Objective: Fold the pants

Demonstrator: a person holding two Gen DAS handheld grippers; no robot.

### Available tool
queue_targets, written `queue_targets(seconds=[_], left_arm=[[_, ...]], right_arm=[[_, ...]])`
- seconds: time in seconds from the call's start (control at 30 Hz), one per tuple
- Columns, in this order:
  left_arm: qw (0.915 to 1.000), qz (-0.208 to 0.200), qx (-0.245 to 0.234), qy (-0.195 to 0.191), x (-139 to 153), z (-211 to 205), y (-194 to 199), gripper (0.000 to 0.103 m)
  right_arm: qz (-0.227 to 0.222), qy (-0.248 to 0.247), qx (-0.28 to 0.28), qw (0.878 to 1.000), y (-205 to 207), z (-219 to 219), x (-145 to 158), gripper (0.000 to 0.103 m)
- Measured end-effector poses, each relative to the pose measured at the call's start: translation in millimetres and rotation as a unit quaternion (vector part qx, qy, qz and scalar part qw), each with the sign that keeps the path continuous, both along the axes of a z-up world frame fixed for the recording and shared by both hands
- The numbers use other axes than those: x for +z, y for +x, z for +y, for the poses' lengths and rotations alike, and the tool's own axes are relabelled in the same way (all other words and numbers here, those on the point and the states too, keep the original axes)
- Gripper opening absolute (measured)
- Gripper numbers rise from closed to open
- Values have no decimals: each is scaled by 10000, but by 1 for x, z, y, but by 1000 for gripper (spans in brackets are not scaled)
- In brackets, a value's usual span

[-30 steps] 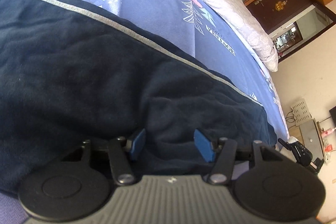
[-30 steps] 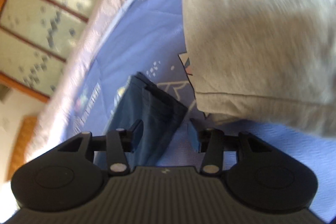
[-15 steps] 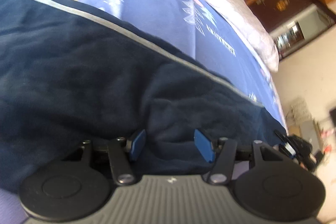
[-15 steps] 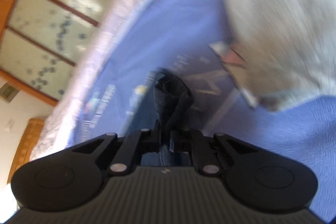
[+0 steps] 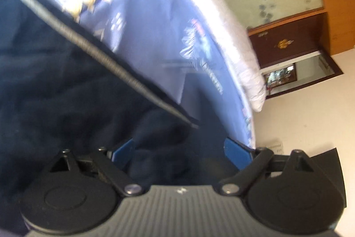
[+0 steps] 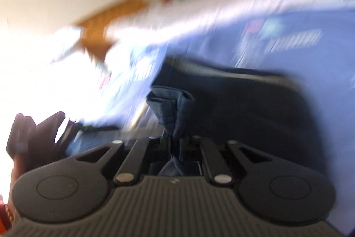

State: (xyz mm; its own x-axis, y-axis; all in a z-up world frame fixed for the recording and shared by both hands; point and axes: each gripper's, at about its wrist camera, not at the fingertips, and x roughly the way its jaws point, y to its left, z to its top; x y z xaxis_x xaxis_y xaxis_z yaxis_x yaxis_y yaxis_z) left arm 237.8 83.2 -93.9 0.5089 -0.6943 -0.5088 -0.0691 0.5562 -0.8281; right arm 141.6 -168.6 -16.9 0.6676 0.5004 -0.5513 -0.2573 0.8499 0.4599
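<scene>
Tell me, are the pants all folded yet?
Not yet. The right gripper is shut on a bunched end of the dark pants, so one grab looks done. The left gripper has just been opening wide over the pants, squeezing nothing. The pants lie spread and crumpled on the blue bedsheet, so the folding is left.

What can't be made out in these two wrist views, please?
- Right wrist view: motion blur smears the bedspread print; whether the right gripper holds a pants hem or waistband is unclear.
- Left wrist view: the left gripper body hides the cloth's near edge; the bedspread print is blurred.
</scene>
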Motion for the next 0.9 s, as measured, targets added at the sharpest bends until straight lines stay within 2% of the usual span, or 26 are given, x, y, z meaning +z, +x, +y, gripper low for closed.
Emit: queue_targets(seconds=[0.07, 0.13, 0.2, 0.23, 0.27, 0.33, 0.37, 0.4, 0.5, 0.6, 0.67, 0.73, 0.77, 0.83, 0.87, 0.9], left_arm=[[9994, 291, 39, 159, -16, -4, 7, 91], [9993, 311, 81, 196, -23, -6, 7, 89], [9995, 204, 124, 198, -23, -8, 6, 86], [9994, 199, 128, 267, -23, -10, 6, 78], [9991, 189, 120, 367, -23, -13, 7, 61], [9980, 228, 78, 576, -26, -16, 10, 39], [9973, 282, 106, 664, -28, -16, 11, 22], [9970, 341, 118, 690, -30, -15, 11, 20], [9974, 287, 104, 651, -27, -8, 9, 17], [9951, -193, 40, 972, -7, -1, 5, 16], [9923, -280, 169, 1197, 7, 12, 1, 15], [9915, -235, 346, 1228, 11, 30, -6, 15], [9895, -191, 389, 1378, 10, 36, -8, 16], [9840, 181, 348, 1739, 0, 36, -7, 23], [9811, 344, 266, 1883, -8, 35, -6, 22], [9817, 232, 248, 1874, -10, 37, -9, 23]], right_arm=[[347, -312, 156, 9988, 4, 33, -32, 9], [584, -557, 176, 9966, 4, 47, -52, 10], [463, -593, 107, 9971, -1, 46, -53, 11], [467, -526, 110, 9975, -2, 41, -49, 12], [476, -415, 136, 9979, -3, 37, -47, 15], [476, -276, 232, 9982, -2, 33, -40, 23], [500, -208, 277, 9982, -6, 29, -34, 35], [457, -89, 295, 9985, -12, 22, -29, 41], [254, 234, 79, 9994, -40, -7, -15, 41], [277, 696, -590, 9954, -61, -45, -11, 44], [286, 914, -986, 9905, -73, -66, -6, 44], [221, 1017, -1229, 9870, -79, -80, 0, 44], [200, 1019, -1298, 9861, -80, -83, 1, 44], [229, 963, -1324, 9862, -77, -82, 0, 44], [278, 909, -1338, 9864, -71, -77, -4, 44], [361, 812, -1349, 9869, -66, -72, -9, 46]])
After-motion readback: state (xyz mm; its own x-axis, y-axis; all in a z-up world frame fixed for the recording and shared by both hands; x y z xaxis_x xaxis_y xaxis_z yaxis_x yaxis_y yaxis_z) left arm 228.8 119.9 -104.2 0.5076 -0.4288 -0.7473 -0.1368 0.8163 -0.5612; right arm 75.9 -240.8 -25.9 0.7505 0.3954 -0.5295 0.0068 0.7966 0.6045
